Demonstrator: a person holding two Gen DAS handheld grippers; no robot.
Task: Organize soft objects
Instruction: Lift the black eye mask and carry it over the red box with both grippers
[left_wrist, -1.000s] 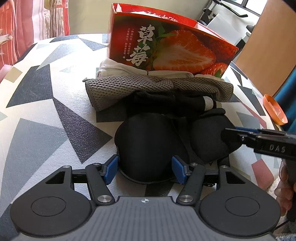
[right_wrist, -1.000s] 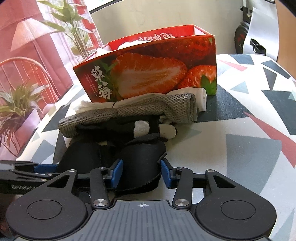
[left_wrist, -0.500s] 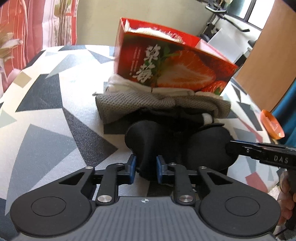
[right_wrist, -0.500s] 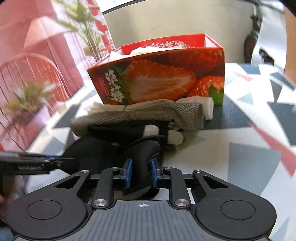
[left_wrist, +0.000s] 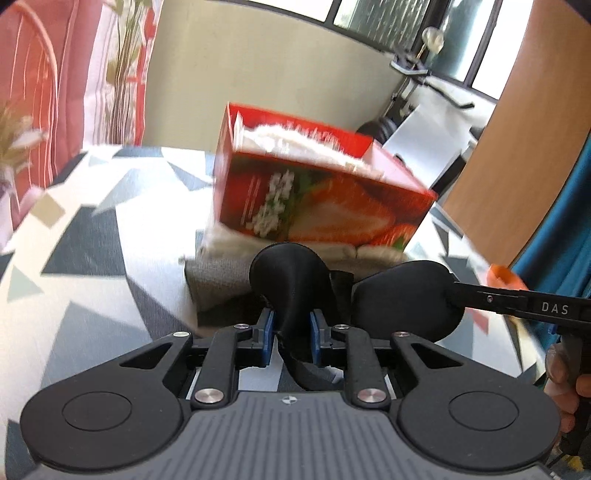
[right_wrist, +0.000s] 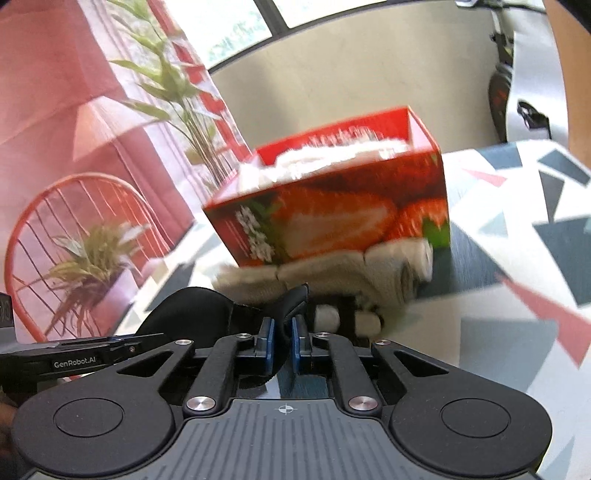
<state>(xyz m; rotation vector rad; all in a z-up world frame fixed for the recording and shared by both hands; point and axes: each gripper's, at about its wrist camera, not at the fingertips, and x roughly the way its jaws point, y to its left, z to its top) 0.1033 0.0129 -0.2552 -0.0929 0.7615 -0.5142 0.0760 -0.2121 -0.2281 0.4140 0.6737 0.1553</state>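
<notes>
A home: pink curtain (right_wrist: 55, 92), potted plant (right_wrist: 88, 266), exercise bike (left_wrist: 417, 85) by the window

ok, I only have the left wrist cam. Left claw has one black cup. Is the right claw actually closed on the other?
Observer: Yes. In the right wrist view, the right claw is shut, its blue pads pinching a thin edge of the black padded piece.
Operator: anything just past it?
Observer: Two white glove-like tips poke out of dark fabric right beyond the claw.
Operator: and the pale cloth by the box?
Observer: The rolled cloth ends by the strawberry box's right corner, its coiled end showing.
</notes>
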